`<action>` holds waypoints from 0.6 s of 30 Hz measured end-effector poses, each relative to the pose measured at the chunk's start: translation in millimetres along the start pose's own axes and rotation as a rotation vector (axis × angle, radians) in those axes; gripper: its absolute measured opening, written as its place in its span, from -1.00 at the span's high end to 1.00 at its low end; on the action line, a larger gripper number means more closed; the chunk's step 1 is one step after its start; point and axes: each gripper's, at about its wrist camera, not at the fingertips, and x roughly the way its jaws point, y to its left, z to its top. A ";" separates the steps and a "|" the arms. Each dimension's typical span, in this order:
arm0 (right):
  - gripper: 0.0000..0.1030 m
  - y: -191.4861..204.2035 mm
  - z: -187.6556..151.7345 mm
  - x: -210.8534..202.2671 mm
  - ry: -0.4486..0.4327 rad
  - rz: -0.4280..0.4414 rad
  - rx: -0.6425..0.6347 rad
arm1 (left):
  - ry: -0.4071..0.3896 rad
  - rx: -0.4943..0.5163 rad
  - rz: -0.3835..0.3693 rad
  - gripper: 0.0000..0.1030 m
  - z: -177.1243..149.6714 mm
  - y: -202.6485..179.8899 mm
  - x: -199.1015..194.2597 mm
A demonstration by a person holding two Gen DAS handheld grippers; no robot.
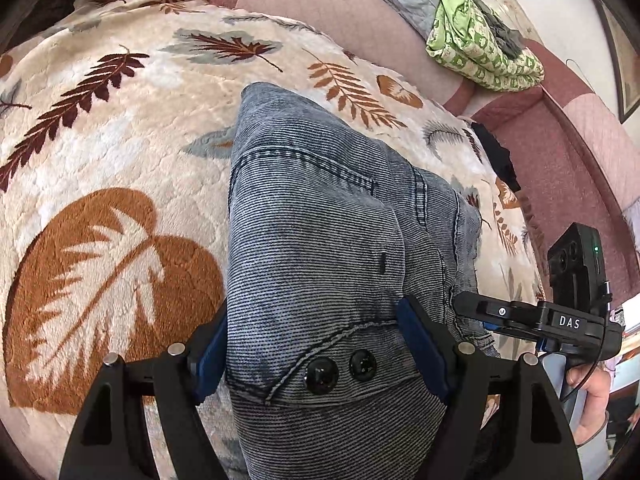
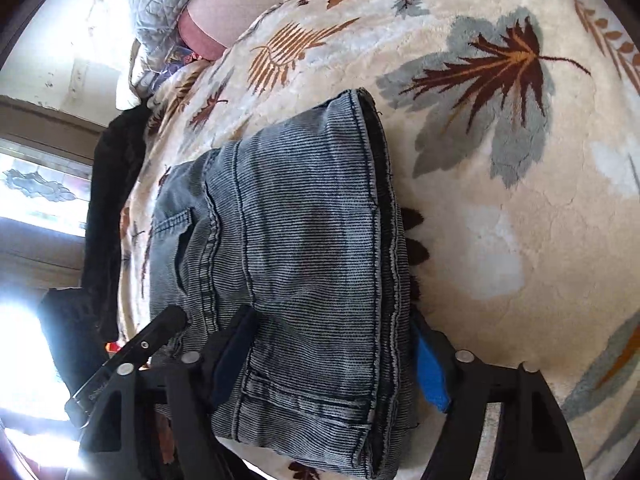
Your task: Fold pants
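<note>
Looking through the left wrist view, the pants (image 1: 320, 248) run from bottom centre toward upper centre on the leaf blanket (image 1: 120, 128); the left tongs (image 1: 320, 356) straddle the buttoned end, seemingly gripping. Right wrist view: right tongs (image 2: 332, 360) flank the folded stack's near edge, contact unclear. No containers show.

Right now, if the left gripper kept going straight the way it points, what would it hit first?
Most likely the jeans: the denim already lies between the left gripper fingers, with the leaf-print blanket under it.
</note>
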 end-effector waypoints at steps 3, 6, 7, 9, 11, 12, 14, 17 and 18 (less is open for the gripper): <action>0.00 -6.7 -1.2 -3.2 -0.008 -0.014 0.008 | -0.007 0.006 0.001 -0.55 -0.6 -0.2 0.7; 0.14 -9.8 -2.3 -5.3 -0.015 -0.012 -0.001 | -0.009 0.020 0.013 -0.55 -1.9 -2.3 0.9; 0.17 -8.7 -3.1 -5.7 -0.017 -0.015 -0.009 | -0.009 0.027 0.021 -0.51 -2.1 -3.2 0.9; 0.33 -1.4 -4.7 -6.0 -0.026 -0.036 -0.043 | -0.010 0.039 0.033 -0.41 -2.5 -4.9 0.7; 0.45 5.4 -6.2 -7.5 -0.035 -0.043 -0.066 | -0.016 0.056 0.045 -0.27 -2.9 -8.7 -0.9; 0.50 7.9 -7.3 -9.0 -0.043 -0.045 -0.077 | -0.019 0.072 0.053 -0.15 -2.8 -12.4 -2.5; 0.53 9.8 -9.6 -12.6 -0.055 -0.031 -0.083 | -0.028 0.104 0.077 0.04 -2.6 -19.2 -5.3; 0.55 9.1 -12.3 -21.5 -0.082 0.014 -0.075 | -0.049 0.155 0.126 0.26 -3.4 -29.9 -10.2; 0.55 10.0 -13.0 -24.5 -0.090 0.028 -0.074 | -0.062 0.165 0.143 0.37 -3.3 -32.8 -13.6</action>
